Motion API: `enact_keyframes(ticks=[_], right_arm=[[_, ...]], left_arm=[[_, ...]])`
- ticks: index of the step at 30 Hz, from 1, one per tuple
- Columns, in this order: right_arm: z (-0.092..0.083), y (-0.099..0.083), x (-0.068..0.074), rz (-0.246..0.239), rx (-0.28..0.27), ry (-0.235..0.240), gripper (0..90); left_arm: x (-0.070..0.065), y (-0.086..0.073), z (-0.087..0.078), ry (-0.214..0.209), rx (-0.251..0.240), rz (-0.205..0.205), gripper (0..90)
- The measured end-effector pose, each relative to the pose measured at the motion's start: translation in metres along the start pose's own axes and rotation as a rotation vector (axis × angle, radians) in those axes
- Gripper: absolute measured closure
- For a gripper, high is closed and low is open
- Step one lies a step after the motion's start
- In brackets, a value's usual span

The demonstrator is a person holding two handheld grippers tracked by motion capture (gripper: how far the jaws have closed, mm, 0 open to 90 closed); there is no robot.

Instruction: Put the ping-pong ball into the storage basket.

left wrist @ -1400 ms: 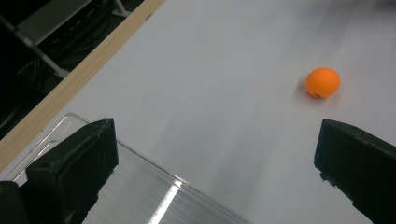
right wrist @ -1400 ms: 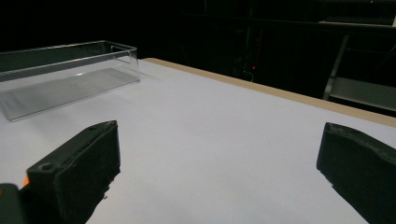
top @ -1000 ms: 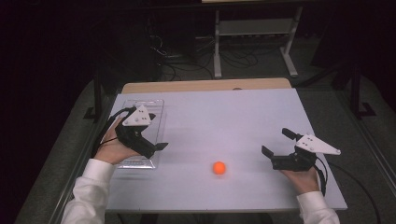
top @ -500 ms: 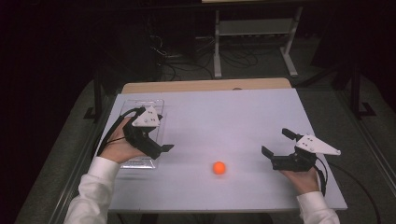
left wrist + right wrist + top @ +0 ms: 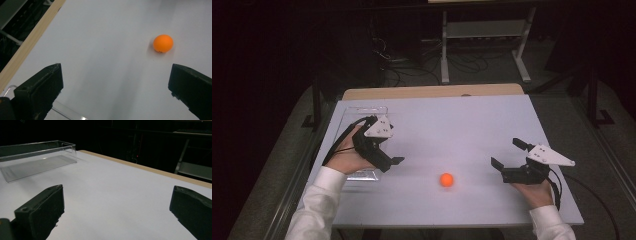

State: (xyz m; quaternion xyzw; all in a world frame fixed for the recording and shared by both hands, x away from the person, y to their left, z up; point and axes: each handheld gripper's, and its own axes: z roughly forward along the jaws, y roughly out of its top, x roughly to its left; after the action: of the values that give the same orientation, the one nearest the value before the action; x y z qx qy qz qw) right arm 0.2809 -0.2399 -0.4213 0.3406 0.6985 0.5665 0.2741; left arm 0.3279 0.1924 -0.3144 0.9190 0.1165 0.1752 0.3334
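Note:
A small orange ball (image 5: 446, 180) lies on the white table (image 5: 462, 125), near the front and between my two grippers. My left gripper (image 5: 391, 154) hovers at the left over the inner edge of a clear plastic tray (image 5: 362, 115). It is open and holds nothing, with its jaws pointing right toward the ball. In the left gripper view the ball (image 5: 163, 43) lies ahead, closer to the right jaw of the open gripper (image 5: 116, 75). My right gripper (image 5: 507, 152) rests at the right, to the right of the ball, open and empty. In its own view this gripper (image 5: 117, 195) faces the tray (image 5: 37, 162).
A wooden strip (image 5: 432, 92) runs along the table's far edge and shows again as a wooden strip (image 5: 30, 42) in the left gripper view. Behind the table, in the dark, stand a metal shelf frame (image 5: 484, 30) and cables on the floor. White table surface stretches between the grippers.
My left gripper has slid to the right, away from the tray's middle and closer to the ball. The right gripper and the ball have stayed put.

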Motion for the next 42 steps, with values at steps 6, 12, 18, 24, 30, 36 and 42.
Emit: enact_keyframes(ticks=[6, 12, 18, 24, 30, 36, 42], right_arm=[[0.000, 0.000, 0.000, -0.002, 0.001, 0.001, 0.0], [0.000, 0.000, 0.001, -0.003, 0.001, 0.002, 0.0], [0.000, 0.000, 0.001, -0.004, 0.001, 0.003, 0.0], [0.000, 0.000, 0.002, -0.005, 0.005, 0.005, 0.0], [0.000, 0.000, 0.002, -0.008, 0.005, 0.005, 0.0], [0.000, 0.000, 0.002, -0.010, 0.007, 0.006, 0.0], [0.001, 0.000, 0.003, -0.014, 0.011, 0.008, 0.0]], left_arm=[[-0.002, 0.006, 0.006, -0.013, 0.010, 0.015, 0.0], [-0.004, 0.009, 0.010, -0.020, 0.021, 0.027, 0.0], [-0.006, 0.014, 0.014, -0.027, 0.033, 0.043, 0.0], [-0.007, 0.016, 0.020, -0.033, 0.038, 0.048, 0.0], [-0.009, 0.020, 0.025, -0.040, 0.049, 0.063, 0.0], [-0.012, 0.022, 0.030, -0.048, 0.060, 0.068, 0.0], [-0.013, 0.024, 0.034, -0.053, 0.070, 0.076, 0.0]])
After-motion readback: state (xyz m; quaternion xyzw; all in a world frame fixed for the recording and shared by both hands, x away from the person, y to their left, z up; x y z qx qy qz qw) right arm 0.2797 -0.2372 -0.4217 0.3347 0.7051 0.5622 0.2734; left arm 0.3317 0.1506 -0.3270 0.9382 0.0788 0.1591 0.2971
